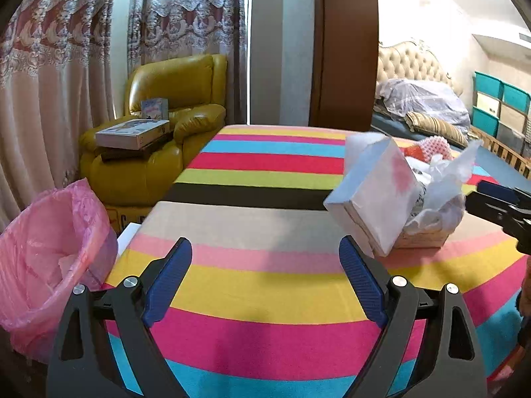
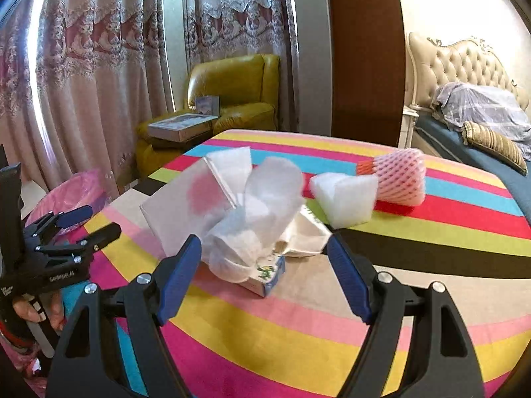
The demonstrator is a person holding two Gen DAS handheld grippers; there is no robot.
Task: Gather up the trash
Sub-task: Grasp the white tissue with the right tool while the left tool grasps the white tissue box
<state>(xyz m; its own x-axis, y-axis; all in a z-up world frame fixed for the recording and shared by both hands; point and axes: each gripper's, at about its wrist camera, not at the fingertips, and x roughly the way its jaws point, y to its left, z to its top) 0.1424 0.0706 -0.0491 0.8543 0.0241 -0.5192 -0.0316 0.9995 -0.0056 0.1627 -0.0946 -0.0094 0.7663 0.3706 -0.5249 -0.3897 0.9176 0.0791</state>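
Note:
A striped cloth covers the table (image 2: 298,331), and the trash lies on it. There is a white box (image 2: 189,202), a crumpled white plastic bag (image 2: 255,212), a small printed carton (image 2: 268,272), a white foam piece (image 2: 345,199) and a pink foam net (image 2: 398,175). My right gripper (image 2: 264,242) is open just short of the bag, and its pads touch nothing. My left gripper (image 1: 265,248) is open over bare cloth. The white box (image 1: 375,192) stands just beyond its right finger. A bin with a pink liner (image 1: 49,248) stands at the table's left edge.
A yellow armchair (image 1: 172,126) with flat boxes on it stands behind the table by the lace curtains (image 1: 66,66). A brown door panel (image 1: 345,46) rises at the back. A bed (image 2: 481,126) with a tufted headboard and teal drawers (image 1: 497,106) are on the right.

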